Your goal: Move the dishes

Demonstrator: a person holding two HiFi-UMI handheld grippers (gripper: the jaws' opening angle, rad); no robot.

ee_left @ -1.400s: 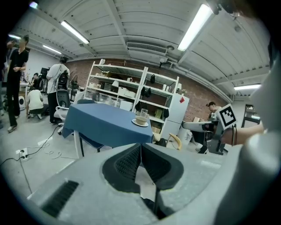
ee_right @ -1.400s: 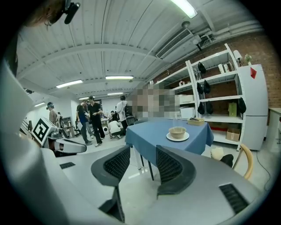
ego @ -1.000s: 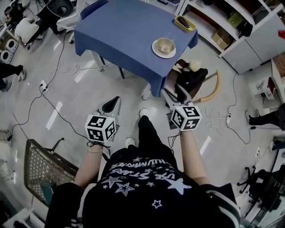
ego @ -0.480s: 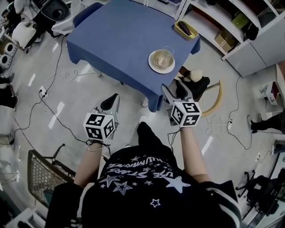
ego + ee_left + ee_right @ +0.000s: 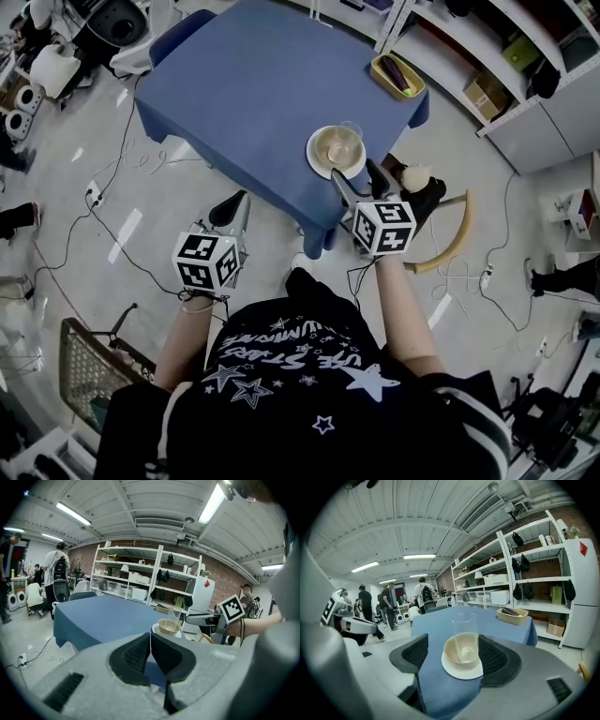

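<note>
Blue-clothed table (image 5: 253, 84), white plate (image 5: 317, 165) near its front edge, yellow tray (image 5: 379, 67) at the far corner

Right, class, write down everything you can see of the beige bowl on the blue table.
The bowl is small, round, pale beige, smooth like plastic or ceramic, upright and apparently empty. It sits on a white plate near the blue table corner, with a clear glass just behind it. The right gripper, fingers open, frames it without touching.
</note>
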